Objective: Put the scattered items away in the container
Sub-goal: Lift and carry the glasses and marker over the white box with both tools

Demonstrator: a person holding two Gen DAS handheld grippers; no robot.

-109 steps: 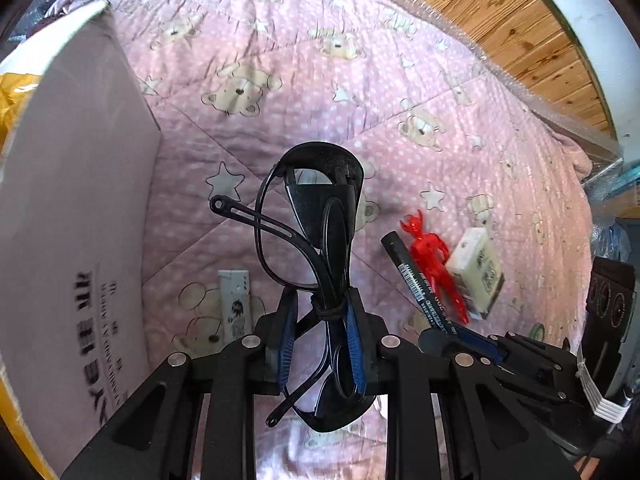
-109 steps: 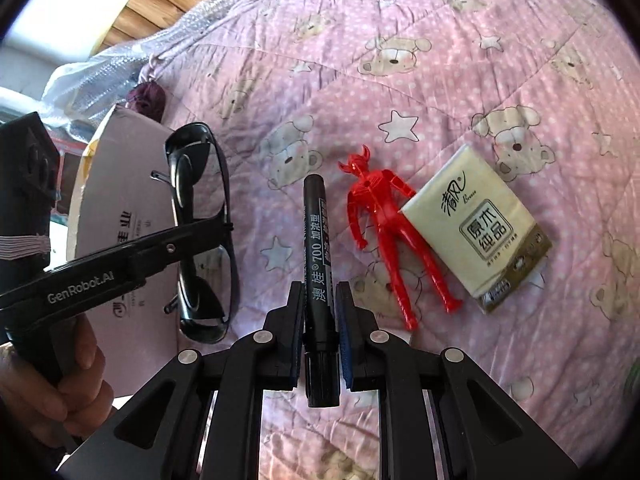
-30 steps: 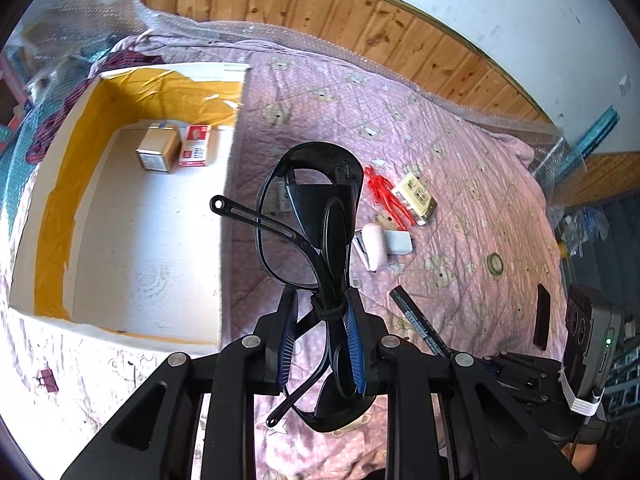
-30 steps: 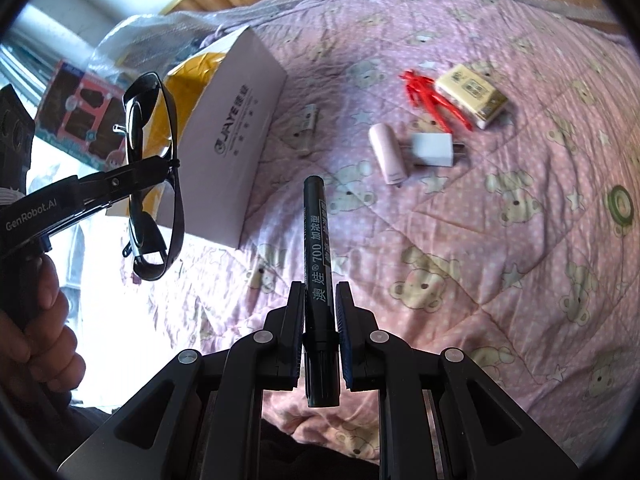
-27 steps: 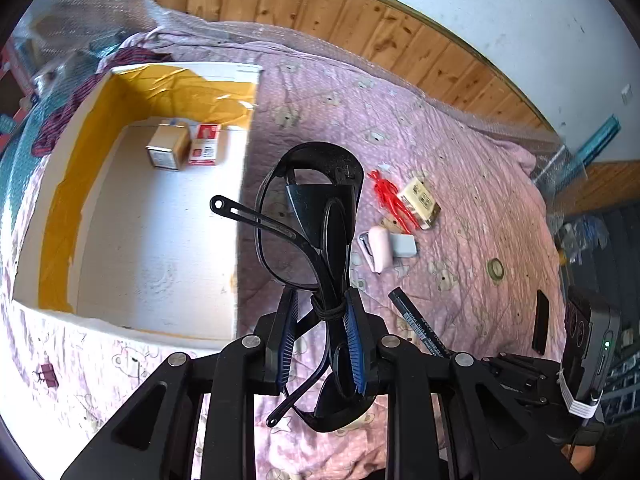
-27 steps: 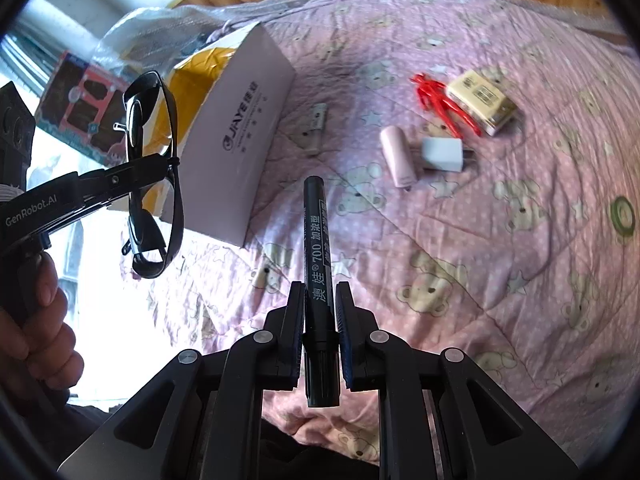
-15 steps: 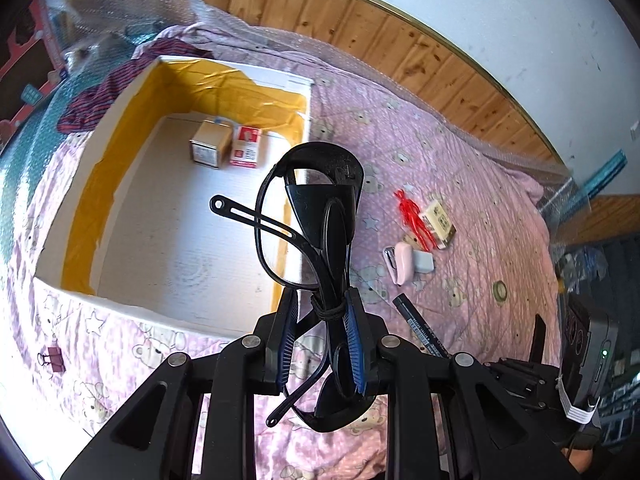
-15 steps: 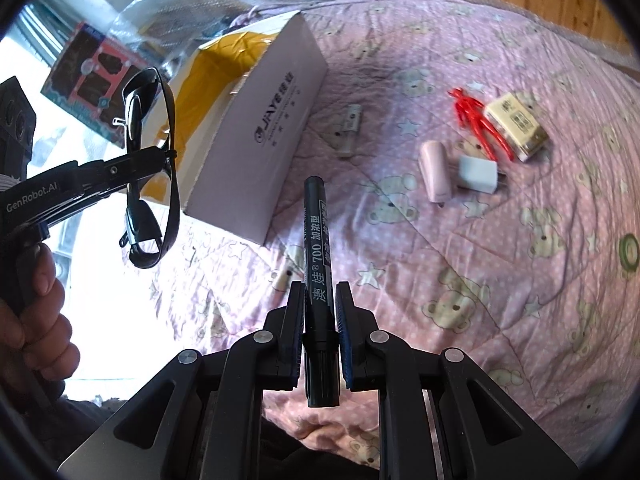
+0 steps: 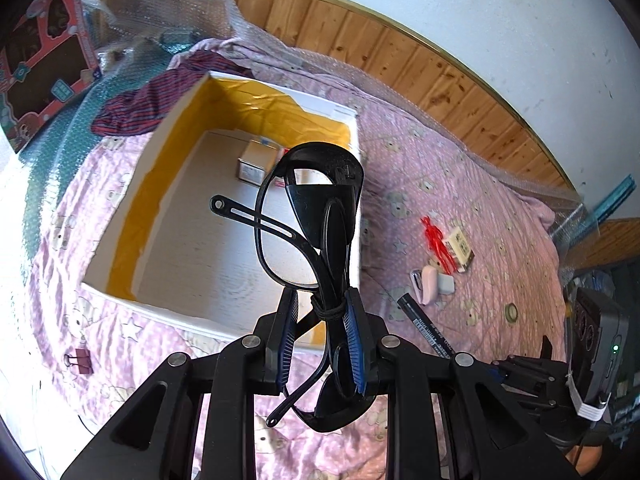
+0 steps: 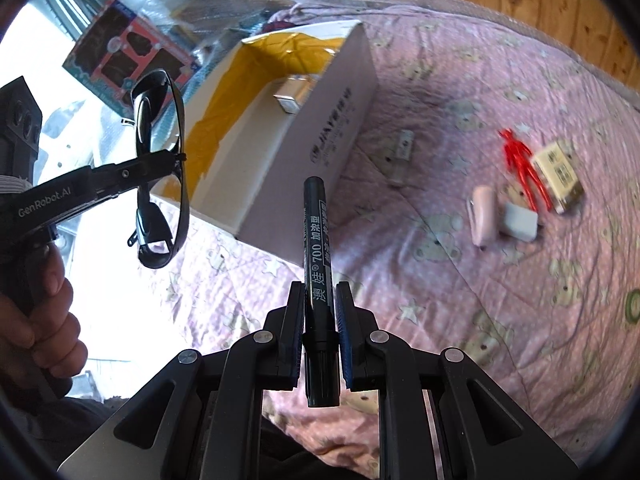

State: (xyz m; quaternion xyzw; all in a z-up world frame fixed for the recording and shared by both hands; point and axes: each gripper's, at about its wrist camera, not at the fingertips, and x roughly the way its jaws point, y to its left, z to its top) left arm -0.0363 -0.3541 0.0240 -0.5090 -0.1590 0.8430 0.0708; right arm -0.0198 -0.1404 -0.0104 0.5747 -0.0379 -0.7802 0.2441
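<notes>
- Glasses sit clamped in your left gripper, held above the box's near wall.
- Marker is pinched in your right gripper, over the quilt, outside the box.
- Release now and the glasses' loose, splayed arm may catch the box rim.
- Marker would land on the quilt.

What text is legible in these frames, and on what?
"GenRobot.AI": side of the left tongs, which hold the black glasses.
"700" with Chinese characters "澳娃" and "加浓型": black marker held in the right tongs.
Side of the white box: grey print, too blurred to read.
Tissue pack, small cartons in the box, red toy box: print too small or blurred.
</notes>
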